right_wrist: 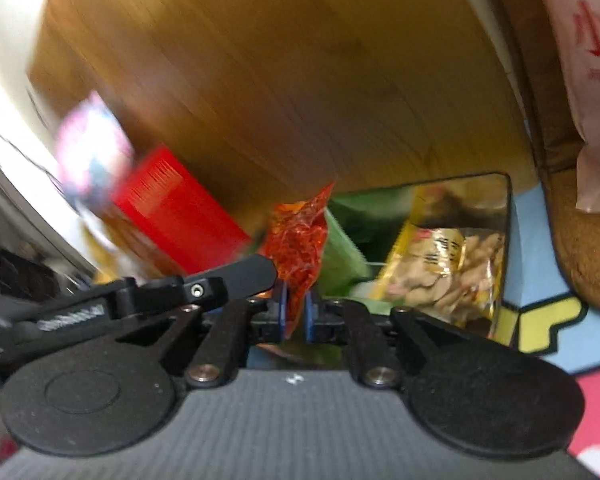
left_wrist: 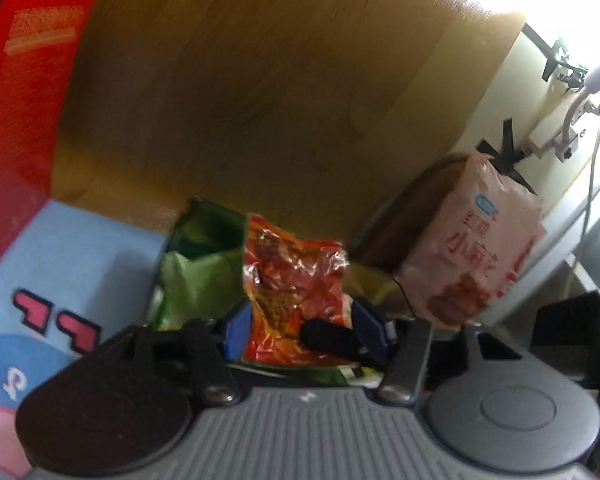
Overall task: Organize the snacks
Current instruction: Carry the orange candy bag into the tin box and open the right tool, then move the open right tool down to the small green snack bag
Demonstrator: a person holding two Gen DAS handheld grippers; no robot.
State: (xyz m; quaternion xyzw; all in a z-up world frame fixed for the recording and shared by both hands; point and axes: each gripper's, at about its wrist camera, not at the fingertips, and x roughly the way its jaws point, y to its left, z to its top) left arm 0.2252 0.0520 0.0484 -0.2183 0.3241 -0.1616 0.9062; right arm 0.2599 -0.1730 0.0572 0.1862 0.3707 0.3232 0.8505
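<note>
A crinkled red-orange snack packet stands between the blue pads of my left gripper, whose jaws stand wide on either side of it. A black finger of the other gripper lies across its lower part. In the right wrist view my right gripper is shut on the same red packet, pinching its lower edge. Behind it is a green packet, also seen in the right wrist view. A yellow nut packet lies in a shiny-walled box.
A tall red box stands at the left on a blue patterned mat. A pale pink snack bag leans at the right against a brown basket. Wooden floor lies beyond. Cables and a wall are at the far right.
</note>
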